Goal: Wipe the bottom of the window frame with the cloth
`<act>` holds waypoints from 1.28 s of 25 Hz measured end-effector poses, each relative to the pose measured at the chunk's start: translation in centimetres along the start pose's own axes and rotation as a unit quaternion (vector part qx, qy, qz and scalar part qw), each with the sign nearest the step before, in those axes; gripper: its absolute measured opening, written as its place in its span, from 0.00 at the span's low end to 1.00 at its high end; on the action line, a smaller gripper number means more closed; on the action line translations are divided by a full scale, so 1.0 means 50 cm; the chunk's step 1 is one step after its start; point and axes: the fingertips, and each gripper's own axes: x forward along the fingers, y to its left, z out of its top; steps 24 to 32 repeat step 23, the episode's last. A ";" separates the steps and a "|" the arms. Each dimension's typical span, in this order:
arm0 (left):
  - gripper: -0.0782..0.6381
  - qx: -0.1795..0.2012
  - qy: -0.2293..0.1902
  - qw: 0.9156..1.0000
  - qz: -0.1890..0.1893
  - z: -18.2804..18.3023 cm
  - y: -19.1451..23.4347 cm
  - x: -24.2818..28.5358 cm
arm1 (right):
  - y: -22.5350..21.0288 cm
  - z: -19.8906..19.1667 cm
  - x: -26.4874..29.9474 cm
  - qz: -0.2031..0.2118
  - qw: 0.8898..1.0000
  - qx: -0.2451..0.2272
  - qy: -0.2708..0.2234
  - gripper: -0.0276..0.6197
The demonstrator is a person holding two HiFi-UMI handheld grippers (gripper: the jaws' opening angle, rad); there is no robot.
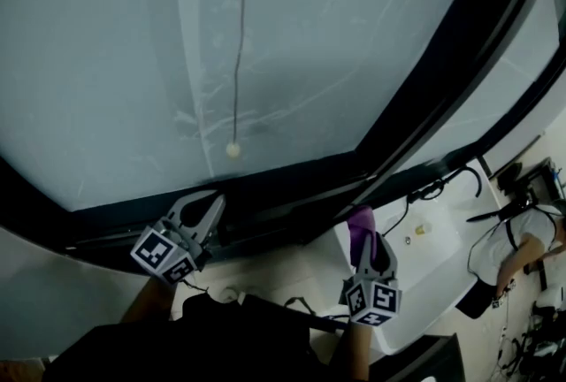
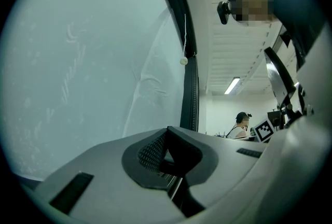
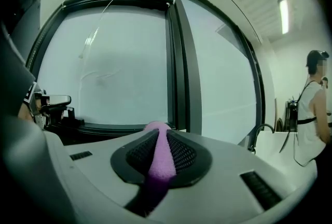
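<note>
Right tongs [image 1: 361, 219] pinch cloth [image 3: 158, 161], tilted toward, perhaps touching, window frame [image 1: 292, 181].

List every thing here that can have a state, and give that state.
Left hand-held gripper, shut, empty.
Right hand-held gripper, shut on cloth.
Cloth, pinched, tip poking past the jaws.
Cord, hanging against the pane.
Window frame, looks closed; bottom rail not visibly touched by cloth.

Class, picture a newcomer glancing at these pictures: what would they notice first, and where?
The pale window in its dark frame fills the head view. A purple cloth is pinched in the right claw, close to the frame's bottom. The left claw, shut and empty, is near there too.
</note>
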 end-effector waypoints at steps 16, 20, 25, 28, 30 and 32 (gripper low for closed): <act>0.10 0.001 0.021 0.999 0.028 -0.013 -0.007 -0.003 | 0.017 0.013 0.005 0.037 0.999 0.038 -0.010 0.12; 0.10 0.003 0.027 0.999 0.028 -0.013 -0.008 0.000 | 0.020 0.018 0.016 0.049 0.998 0.044 -0.018 0.12; 0.10 0.001 0.029 0.999 0.027 -0.014 -0.010 -0.001 | 0.022 0.021 0.022 0.053 0.998 0.039 -0.017 0.12; 0.10 0.001 0.029 0.999 0.027 -0.014 -0.010 -0.001 | 0.022 0.021 0.022 0.053 0.998 0.039 -0.017 0.12; 0.10 0.001 0.029 0.999 0.027 -0.014 -0.010 -0.001 | 0.022 0.021 0.022 0.053 0.998 0.039 -0.017 0.12; 0.10 0.001 0.029 0.999 0.027 -0.014 -0.010 -0.001 | 0.022 0.021 0.022 0.053 0.998 0.039 -0.017 0.12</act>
